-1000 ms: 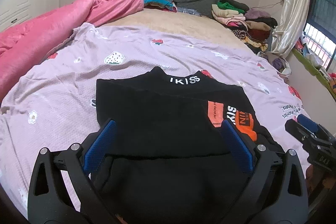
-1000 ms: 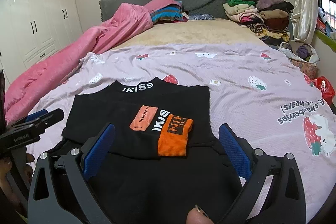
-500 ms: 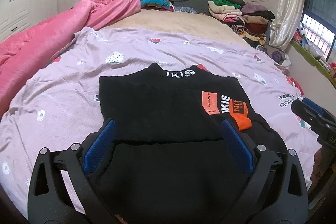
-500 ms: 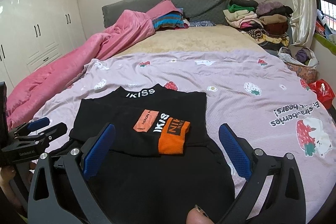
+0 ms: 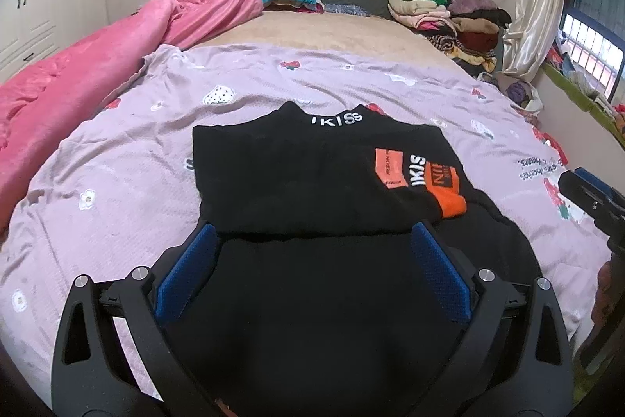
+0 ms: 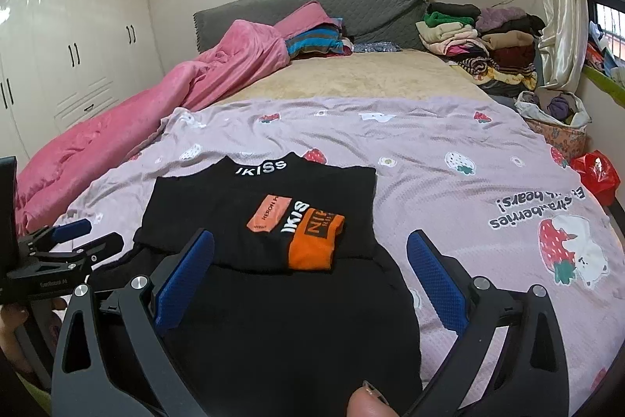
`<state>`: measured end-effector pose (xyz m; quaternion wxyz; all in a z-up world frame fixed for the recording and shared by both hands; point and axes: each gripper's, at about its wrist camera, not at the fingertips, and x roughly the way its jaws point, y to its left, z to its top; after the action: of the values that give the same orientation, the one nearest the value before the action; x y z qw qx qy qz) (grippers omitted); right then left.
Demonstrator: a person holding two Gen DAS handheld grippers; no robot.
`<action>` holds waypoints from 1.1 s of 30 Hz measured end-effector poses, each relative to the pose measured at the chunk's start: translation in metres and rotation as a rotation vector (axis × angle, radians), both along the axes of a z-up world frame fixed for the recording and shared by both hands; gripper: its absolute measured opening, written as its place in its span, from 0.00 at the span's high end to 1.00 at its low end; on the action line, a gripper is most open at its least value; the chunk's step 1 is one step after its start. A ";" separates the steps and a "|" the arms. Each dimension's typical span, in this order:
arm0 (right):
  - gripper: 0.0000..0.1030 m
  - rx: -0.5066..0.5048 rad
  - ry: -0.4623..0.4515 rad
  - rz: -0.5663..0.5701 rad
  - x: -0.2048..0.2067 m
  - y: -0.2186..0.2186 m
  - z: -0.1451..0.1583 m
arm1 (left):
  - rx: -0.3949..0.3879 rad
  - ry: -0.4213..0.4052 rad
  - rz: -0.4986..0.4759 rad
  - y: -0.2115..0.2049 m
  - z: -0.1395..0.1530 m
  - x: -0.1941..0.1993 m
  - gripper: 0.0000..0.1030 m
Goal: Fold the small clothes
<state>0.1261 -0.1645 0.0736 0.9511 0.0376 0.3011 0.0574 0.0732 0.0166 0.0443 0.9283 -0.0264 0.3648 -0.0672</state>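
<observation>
Black top [image 5: 312,182] with white collar lettering and an orange sleeve patch lies flat on the lilac strawberry-print bedspread [image 5: 117,190], collar toward the headboard at 12 o'clock and hem toward the person at 6 o'clock, so its long axis runs straight along the line both cameras look down; the sleeves appear already turned in across the chest, leaving a cross-wise fold edge just ahead of the blue pads, while the lower body of the garment spreads wider underneath. Left hand-held gripper [image 5: 312,272] hangs over the hem end with its jaws spread wide and nothing between them, the cloth filling the gap below; whether the tips touch the fabric cannot be told. Right hand-held gripper [image 6: 310,276], likewise spread and empty, sits over the same hem region, with the orange patch at about 12 o'clock just beyond its tips. Each tool shows in the other's view: the right one at 3 o'clock from the left, the left one at 9 o'clock from the right, so they flank the hem. Both look about equally near; the likely next move is to pinch the hem corners and carry them toward the collar at 12 o'clock
</observation>
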 end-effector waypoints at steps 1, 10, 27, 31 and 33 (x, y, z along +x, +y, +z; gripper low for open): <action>0.04 0.000 0.001 0.000 -0.002 -0.001 0.000 | 0.001 0.005 0.000 0.000 0.000 -0.001 0.09; 0.04 -0.011 0.027 0.018 -0.016 -0.005 -0.009 | -0.018 0.052 0.009 0.012 -0.010 -0.014 0.09; 0.04 -0.047 0.102 0.029 -0.038 -0.016 -0.034 | 0.015 0.106 0.061 0.041 -0.027 -0.036 0.09; 0.04 -0.056 0.120 0.025 -0.043 -0.021 -0.041 | 0.039 0.114 0.070 0.047 -0.030 -0.044 0.09; 0.04 -0.057 0.128 0.021 -0.045 -0.022 -0.044 | 0.038 0.122 0.076 0.052 -0.033 -0.048 0.09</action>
<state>0.0815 -0.1868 0.0293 0.9299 0.0108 0.3632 0.0562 0.0253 0.0682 0.0117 0.9065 -0.0265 0.4207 -0.0230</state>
